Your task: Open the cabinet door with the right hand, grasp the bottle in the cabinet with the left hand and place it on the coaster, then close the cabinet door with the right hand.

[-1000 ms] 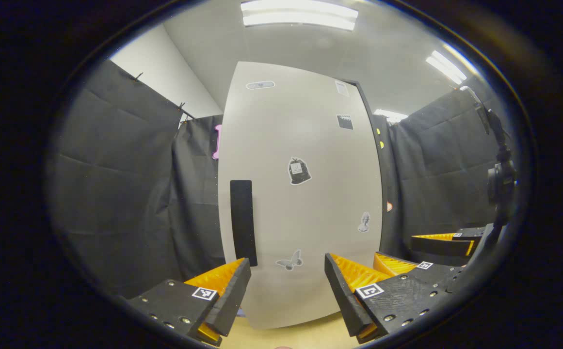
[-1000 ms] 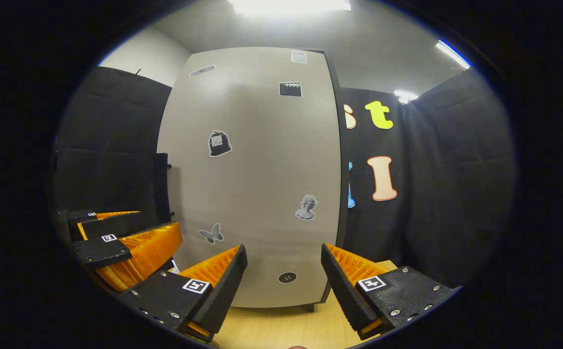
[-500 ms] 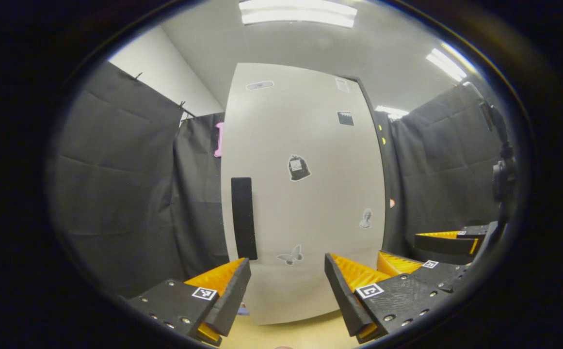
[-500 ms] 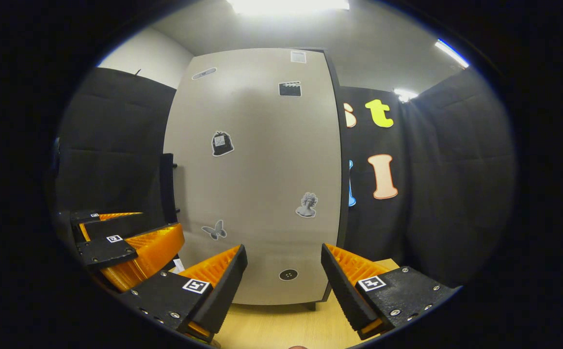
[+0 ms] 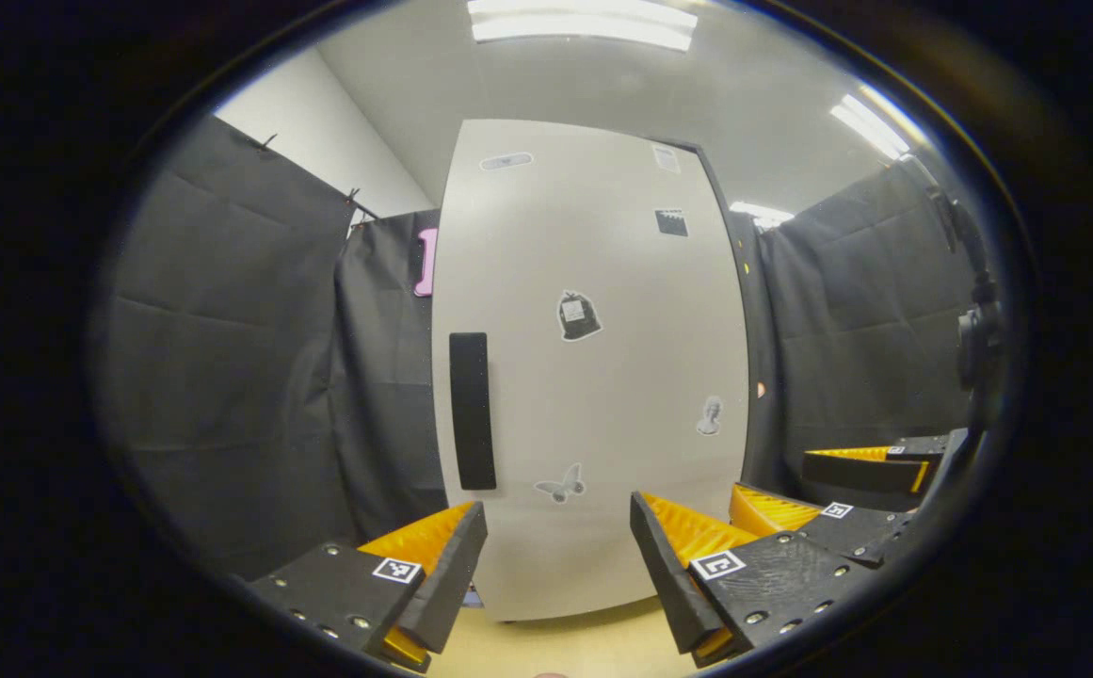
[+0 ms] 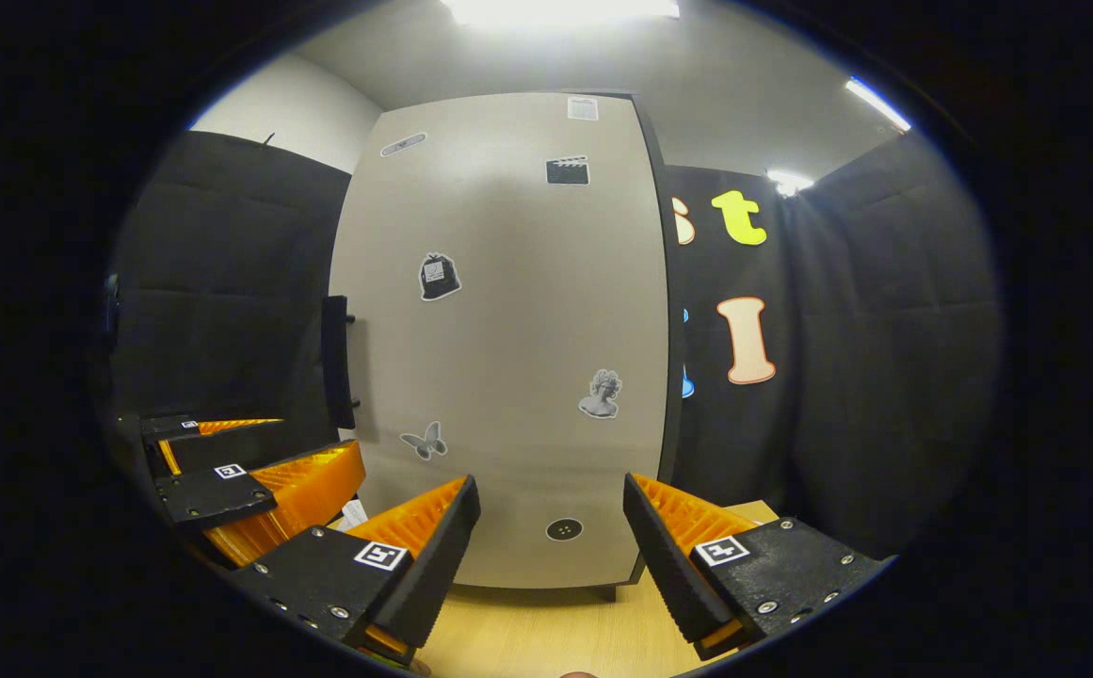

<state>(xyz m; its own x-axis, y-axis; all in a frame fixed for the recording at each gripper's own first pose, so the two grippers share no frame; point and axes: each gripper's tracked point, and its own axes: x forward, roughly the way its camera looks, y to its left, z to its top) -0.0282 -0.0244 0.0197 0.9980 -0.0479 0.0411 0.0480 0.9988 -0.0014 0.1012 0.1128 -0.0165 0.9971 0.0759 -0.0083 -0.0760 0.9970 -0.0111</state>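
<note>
booth: black cloth walls around a pale wooden tabletop (image 6: 527, 640) carrying the cabinet (image 6: 508, 330).
cabinet door (image 5: 593, 377): closed; dark handle (image 5: 472, 411) on its left edge.
bottle: presumably behind the door, unseen.
left claw (image 5: 557, 574): fingers apart, empty, facing the door.
right claw (image 6: 551, 556): fingers apart, empty, right of the handle.
step: opening not yet begun.
next: right claw should reach leftwards, clamp the handle, and swing outward.

Matt smooth cabinet door (image 5: 593, 377), wood-grain tabletop (image 6: 546, 640)
</note>
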